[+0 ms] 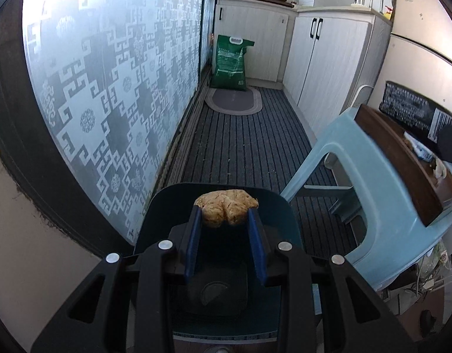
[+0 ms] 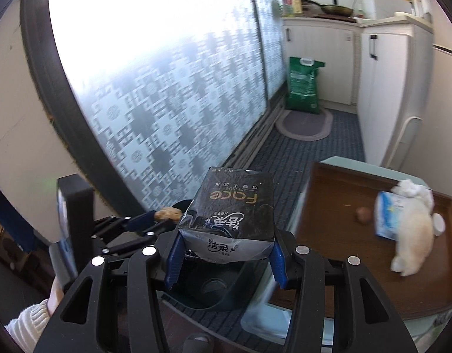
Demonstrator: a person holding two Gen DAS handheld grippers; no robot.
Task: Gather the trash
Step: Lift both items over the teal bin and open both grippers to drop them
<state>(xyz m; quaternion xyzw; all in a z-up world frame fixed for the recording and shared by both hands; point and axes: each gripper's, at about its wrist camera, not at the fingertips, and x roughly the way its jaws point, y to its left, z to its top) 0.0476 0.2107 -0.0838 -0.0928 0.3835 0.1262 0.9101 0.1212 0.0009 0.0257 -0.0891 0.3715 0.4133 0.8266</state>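
My left gripper (image 1: pixel 225 214) is shut on a crumpled tan paper wad (image 1: pixel 226 207) and holds it over the open dark bin (image 1: pixel 284 220) on the floor. The wad also shows in the right wrist view (image 2: pixel 168 214), beside the left gripper's blue fingers (image 2: pixel 143 220). My right gripper (image 2: pixel 226 253) is shut on a black tissue pack (image 2: pixel 230 214) and holds it above the same bin (image 2: pixel 226 294). On the brown tray (image 2: pixel 329 206) lie a white crumpled tissue (image 2: pixel 414 235), a blue and white wrapper (image 2: pixel 386 214) and a small brown scrap (image 2: pixel 363 214).
The tray rests on a light blue plastic stool (image 1: pixel 373 170) to the right. A patterned frosted glass door (image 1: pixel 108 88) runs along the left. A green sack (image 1: pixel 230 63) and an oval mat (image 1: pixel 234 100) lie at the far end by white cabinets (image 1: pixel 323 67).
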